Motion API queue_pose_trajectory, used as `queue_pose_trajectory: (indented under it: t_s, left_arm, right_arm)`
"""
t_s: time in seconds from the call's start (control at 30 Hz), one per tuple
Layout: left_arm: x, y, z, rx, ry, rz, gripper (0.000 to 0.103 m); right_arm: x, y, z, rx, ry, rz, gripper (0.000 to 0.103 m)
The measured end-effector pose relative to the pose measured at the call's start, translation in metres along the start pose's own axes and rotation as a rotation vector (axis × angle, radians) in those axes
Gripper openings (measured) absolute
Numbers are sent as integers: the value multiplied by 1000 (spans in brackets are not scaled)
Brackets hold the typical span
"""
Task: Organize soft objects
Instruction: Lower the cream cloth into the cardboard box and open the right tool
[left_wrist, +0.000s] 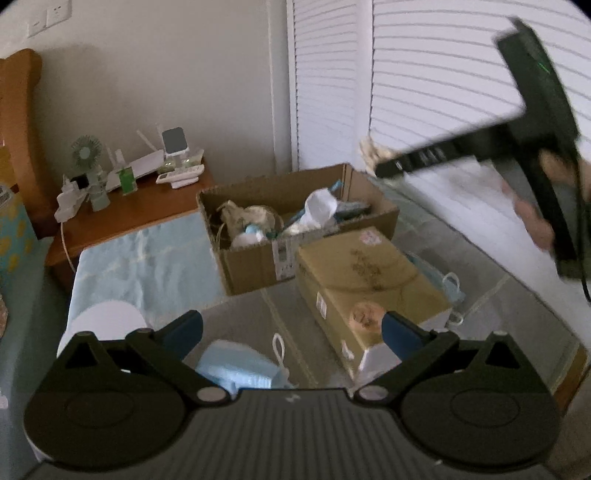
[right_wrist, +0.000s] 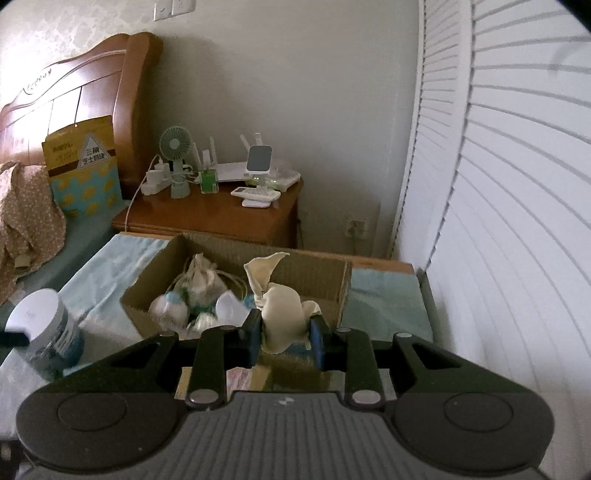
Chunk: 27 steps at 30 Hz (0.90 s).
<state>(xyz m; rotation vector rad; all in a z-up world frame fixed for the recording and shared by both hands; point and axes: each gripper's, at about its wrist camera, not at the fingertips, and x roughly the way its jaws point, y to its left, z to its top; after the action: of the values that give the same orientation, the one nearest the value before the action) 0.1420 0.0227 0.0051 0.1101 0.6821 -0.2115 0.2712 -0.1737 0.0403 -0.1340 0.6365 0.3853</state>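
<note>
A wooden headboard (right_wrist: 74, 96) stands at far left, with a nightstand (right_wrist: 218, 218) beside it carrying a small fan (right_wrist: 176, 146). A pale blue sheet (right_wrist: 99, 273) covers the bed, where an open cardboard box (left_wrist: 291, 218) holds soft items, a closed tan box (left_wrist: 365, 280) just beside it. White louvred doors (right_wrist: 509, 206) fill the right. The left tongs (left_wrist: 291, 332) gape wide, empty, above a blue face mask (left_wrist: 240, 365). The right tongs (right_wrist: 284, 339) pinch a cream cloth pouch (right_wrist: 280, 314) above the box.
</note>
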Motion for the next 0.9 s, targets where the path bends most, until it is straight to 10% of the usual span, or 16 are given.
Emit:
queue_pose_trajectory:
  t_s: [0.57, 0.7, 0.9]
  left_arm:
    - [5, 12, -17, -79, 14, 44, 102]
    - [5, 11, -18, -64, 13, 69, 102]
    - [6, 11, -19, -61, 17, 63, 102]
  right_arm:
    - [79, -3, 39, -57, 56, 5, 35]
    - [87, -7, 41, -37, 43, 5, 78]
    - [76, -12, 40, -20, 13, 12, 94]
